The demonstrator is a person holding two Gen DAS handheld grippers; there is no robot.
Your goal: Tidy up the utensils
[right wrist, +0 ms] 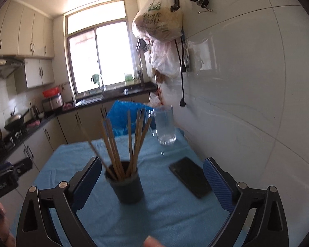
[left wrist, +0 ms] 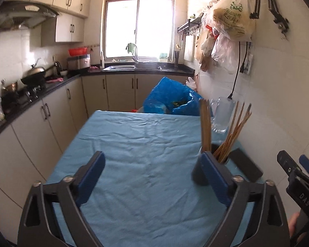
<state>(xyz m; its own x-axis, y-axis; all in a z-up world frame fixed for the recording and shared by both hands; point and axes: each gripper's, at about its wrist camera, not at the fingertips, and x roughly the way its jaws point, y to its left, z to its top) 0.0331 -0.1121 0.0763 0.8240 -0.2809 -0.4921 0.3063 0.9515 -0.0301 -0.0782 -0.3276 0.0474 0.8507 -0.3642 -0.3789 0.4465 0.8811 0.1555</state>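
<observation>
The chopsticks (right wrist: 121, 144) stand bundled in a dark round holder (right wrist: 126, 185) on the blue-clothed counter (right wrist: 175, 216), fanning outward at their tops; in the right wrist view the holder sits at about 6 o'clock from the clear glass mug (right wrist: 164, 125) and 9 o'clock from the flat black phone (right wrist: 190, 177). They look light, stiff and smooth, likely to slip or scatter if pinched singly, so the mid-shaft of the bundle seems the safest grip; the holder looks easy to tip. The right gripper (right wrist: 152, 182) has its jaws spread wide and empty, the holder between them but nearer the left jaw, neither pad pressing on it. The left gripper (left wrist: 154, 178) is likewise released, holding nothing, with the holder (left wrist: 204, 164) partly hidden behind its right jaw. A blue plastic bag (left wrist: 171, 98) lies beyond the counter's far edge at 12 o'clock.
</observation>
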